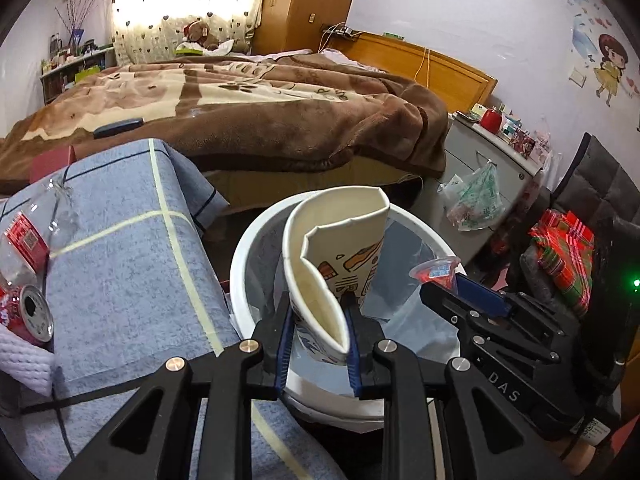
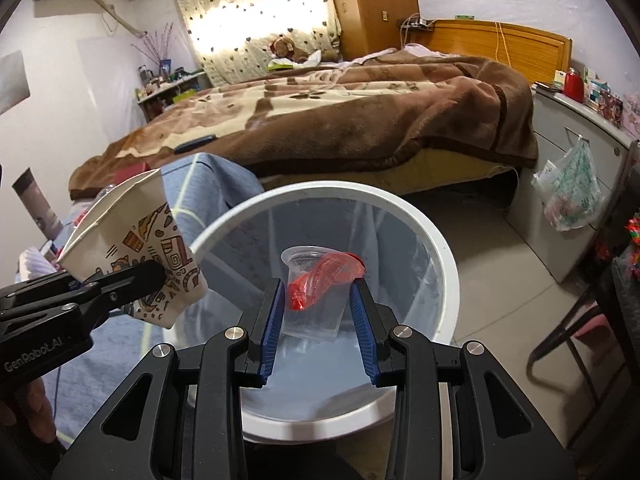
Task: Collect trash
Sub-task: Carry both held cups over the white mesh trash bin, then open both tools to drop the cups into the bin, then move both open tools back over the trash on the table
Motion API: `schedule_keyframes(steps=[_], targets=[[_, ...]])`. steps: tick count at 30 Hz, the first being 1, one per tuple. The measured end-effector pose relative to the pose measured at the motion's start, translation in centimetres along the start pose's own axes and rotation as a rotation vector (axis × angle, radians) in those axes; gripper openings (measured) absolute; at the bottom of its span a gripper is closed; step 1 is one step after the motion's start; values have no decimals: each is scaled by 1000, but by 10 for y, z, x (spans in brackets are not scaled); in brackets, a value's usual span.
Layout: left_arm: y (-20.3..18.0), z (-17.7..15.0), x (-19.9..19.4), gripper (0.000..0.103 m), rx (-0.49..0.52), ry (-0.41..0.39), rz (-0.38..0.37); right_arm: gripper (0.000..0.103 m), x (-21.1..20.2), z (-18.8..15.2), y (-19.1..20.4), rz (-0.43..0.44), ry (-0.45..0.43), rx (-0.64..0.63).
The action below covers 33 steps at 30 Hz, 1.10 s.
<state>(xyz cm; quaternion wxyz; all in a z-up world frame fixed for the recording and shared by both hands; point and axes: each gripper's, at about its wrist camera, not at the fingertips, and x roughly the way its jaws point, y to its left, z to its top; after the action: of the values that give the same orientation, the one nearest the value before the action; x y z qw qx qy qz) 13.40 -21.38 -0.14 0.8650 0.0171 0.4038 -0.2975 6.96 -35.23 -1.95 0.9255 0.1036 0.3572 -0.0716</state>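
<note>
Hanging over the open mouth of the white bin (image 2: 444,264), both grippers carry trash: the left gripper (image 1: 318,334) has its jaws pinched hard on a crushed paper cup (image 1: 340,256), whose printed wall is folded flat between the blue pads, its torn rim tilted up above the bin's near-left rim. From the right wrist view the same paper cup (image 2: 132,240) sits just outside the bin's left rim, gripped low on its side. The right gripper (image 2: 318,320) holds a clear plastic cup (image 2: 316,300) with a crumpled red wrapper (image 2: 324,278) stuffed inside — its jaws press on the cup's two sides, and the cup hangs inside the ring of the rim, above the clear liner. Left of the bin stands the bench (image 1: 132,264), draped in a blue cloth with pale stripes; at its far-left edge lie a red can (image 1: 30,314) and a squashed clear bottle (image 1: 36,236) with a red label — both well apart from the grippers
</note>
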Motion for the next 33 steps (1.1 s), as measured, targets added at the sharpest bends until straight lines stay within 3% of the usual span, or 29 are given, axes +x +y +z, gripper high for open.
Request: schedule_keyframes(steps=[2, 4, 5, 8, 24, 33], targets=[[0, -1, 1, 32, 5, 3, 6, 36, 1, -1, -2, -4, 9, -4], [-1, 1, 3, 56, -1, 1, 6, 36, 1, -1, -6, -8, 9, 2], [-1, 2, 1, 59, -3, -5, 6, 39, 1, -2, -7, -12, 11, 2], [0, 2, 1, 60, -6, -10, 11, 64, 1, -2, -9, -21, 16, 9], [14, -8, -39, 60, -11, -80, 81, 64, -17, 0, -1, 0, -50, 19], [37, -20, -71, 61, -58, -125, 121, 64, -30, 0, 26, 39, -89, -16]])
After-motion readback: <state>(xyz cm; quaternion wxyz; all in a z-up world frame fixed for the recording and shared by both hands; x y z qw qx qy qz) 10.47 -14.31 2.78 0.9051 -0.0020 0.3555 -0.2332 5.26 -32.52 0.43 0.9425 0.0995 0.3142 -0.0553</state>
